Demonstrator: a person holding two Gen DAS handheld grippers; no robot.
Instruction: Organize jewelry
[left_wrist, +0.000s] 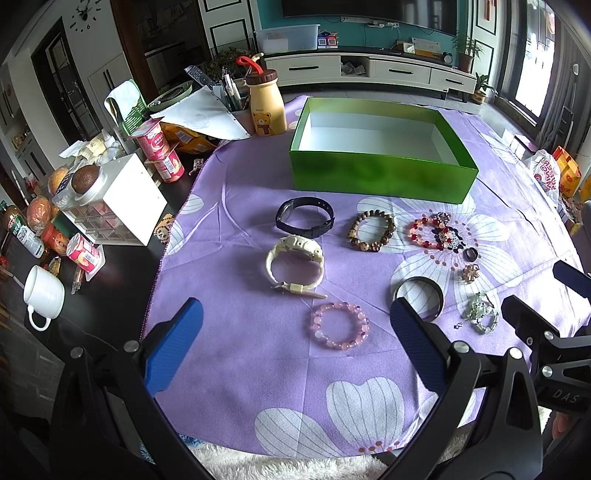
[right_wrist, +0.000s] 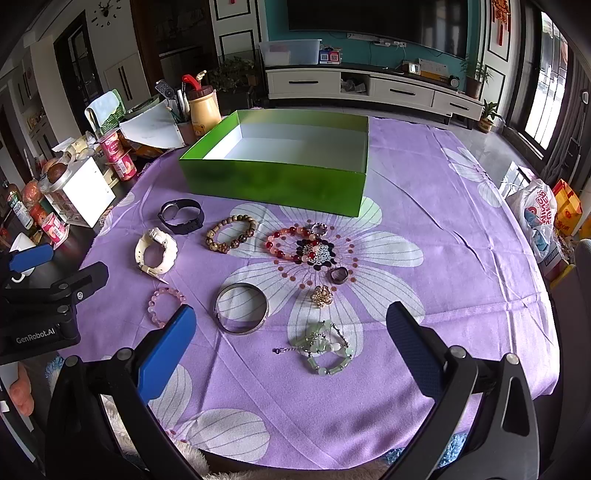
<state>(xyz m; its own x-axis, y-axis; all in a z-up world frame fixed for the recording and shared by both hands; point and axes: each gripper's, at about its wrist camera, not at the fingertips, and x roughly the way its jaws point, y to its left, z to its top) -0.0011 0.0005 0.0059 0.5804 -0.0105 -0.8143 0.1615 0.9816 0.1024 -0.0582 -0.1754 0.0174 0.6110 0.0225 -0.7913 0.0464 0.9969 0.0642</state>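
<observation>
Right tool (right_wrist: 291, 325), fingers spread wide, hovers over a green bead bracelet (right_wrist: 325, 350) and silver bangle (right_wrist: 242, 308) on a purple cloth (right_wrist: 443, 258); green box (right_wrist: 277, 181) behind.

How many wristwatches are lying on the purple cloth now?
2. The black watch lies nearest the green box, at the left end of the row of jewelry. The white watch lies just in front of it, closer to the grippers. None seems hidden.
</observation>
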